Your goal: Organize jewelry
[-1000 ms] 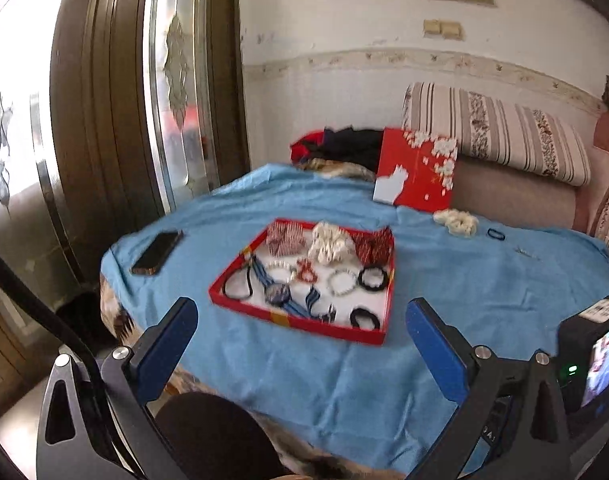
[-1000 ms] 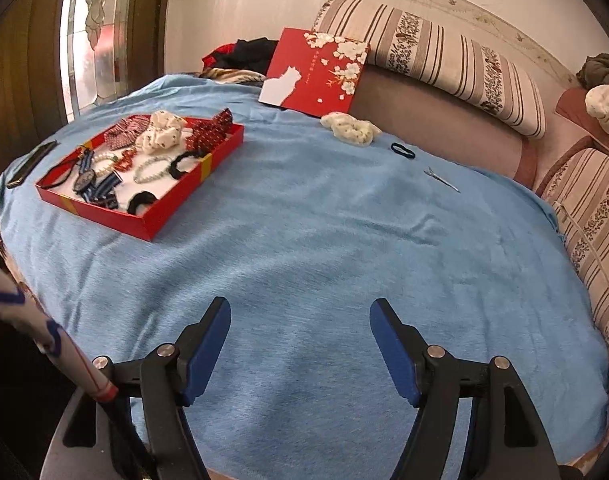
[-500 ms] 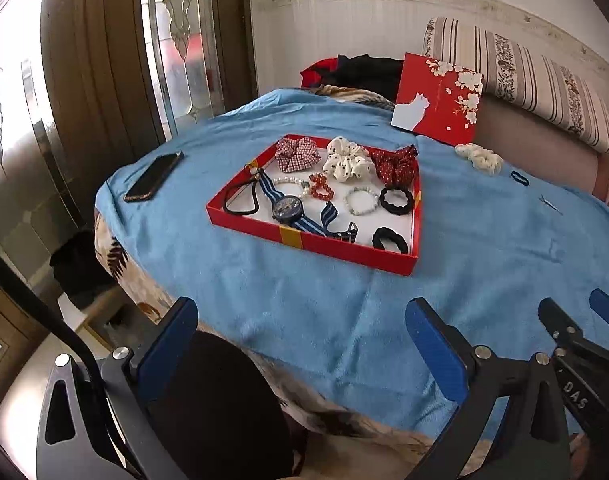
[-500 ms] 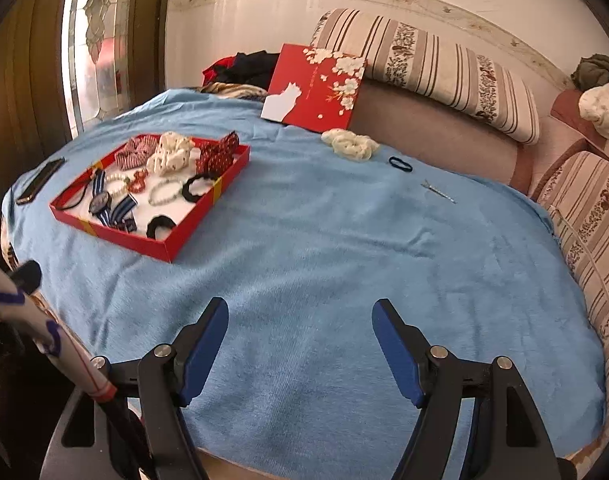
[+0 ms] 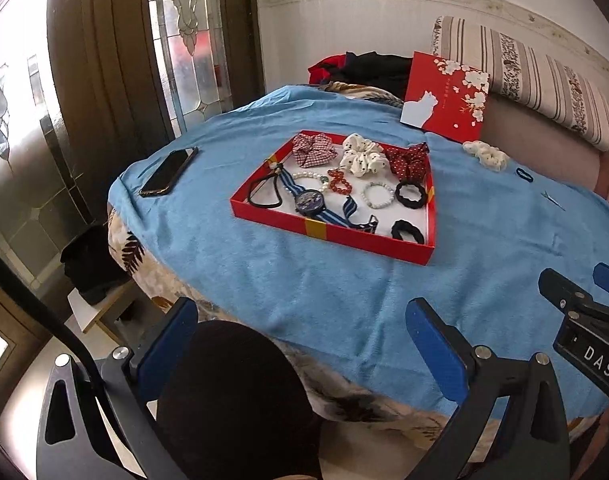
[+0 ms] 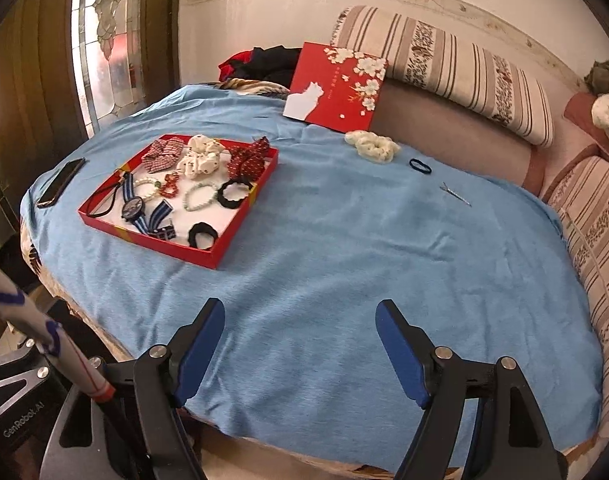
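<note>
We have both grippers, left gripper [image 5: 300,332] and right gripper [image 6: 300,340], with jaws spread wide, holding nothing, hanging at the near edge of the counter [image 6: 344,240]; most jewelry sits in the red tray [image 6: 220,258]; cream scrunchie [image 6: 372,146], black hair tie [image 6: 419,166] and hair clip [image 6: 456,194] lie loose, well apart from it; risk: thin clip slips between the pads, or snags the blue cloth; versus 1.0 s ago, both cameras sit higher and further back, tray unmoved.

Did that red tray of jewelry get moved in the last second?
No. The red tray keeps its spot beside the phone; only the cameras shifted.
</note>
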{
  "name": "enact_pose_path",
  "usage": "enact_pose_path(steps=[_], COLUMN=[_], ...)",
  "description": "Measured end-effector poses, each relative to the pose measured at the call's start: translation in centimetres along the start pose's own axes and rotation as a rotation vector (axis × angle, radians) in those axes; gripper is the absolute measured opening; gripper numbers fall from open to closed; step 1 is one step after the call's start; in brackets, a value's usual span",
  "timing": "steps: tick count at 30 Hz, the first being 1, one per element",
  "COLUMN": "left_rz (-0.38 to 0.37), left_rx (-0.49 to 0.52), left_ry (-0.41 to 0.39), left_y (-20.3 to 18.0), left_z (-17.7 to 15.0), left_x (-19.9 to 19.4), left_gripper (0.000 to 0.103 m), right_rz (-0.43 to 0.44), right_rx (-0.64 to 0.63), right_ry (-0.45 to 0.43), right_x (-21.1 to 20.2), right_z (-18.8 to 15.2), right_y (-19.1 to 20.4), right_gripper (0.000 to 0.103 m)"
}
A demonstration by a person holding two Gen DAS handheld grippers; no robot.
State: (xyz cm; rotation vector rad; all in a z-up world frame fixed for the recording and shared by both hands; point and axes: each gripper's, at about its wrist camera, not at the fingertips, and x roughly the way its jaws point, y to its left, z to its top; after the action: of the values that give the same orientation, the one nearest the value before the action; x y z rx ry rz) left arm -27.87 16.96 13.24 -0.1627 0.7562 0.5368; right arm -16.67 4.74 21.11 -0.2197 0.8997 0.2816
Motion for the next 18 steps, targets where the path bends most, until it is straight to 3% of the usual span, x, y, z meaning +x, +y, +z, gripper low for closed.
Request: enact_pose_path(steps=[18], left_rz=[0.006], left_rx=[0.018], left_ry=[0.026], left_y=[2.2], left_z=[-0.2], left_x=[0.8], left_gripper=[0.103], right_rz=[-0.007], right_rx=[-0.028], right_ry=[0.013], right_x=[0.2], right_z=[-0.2], right_y=[2.8], right_gripper=[0.082])
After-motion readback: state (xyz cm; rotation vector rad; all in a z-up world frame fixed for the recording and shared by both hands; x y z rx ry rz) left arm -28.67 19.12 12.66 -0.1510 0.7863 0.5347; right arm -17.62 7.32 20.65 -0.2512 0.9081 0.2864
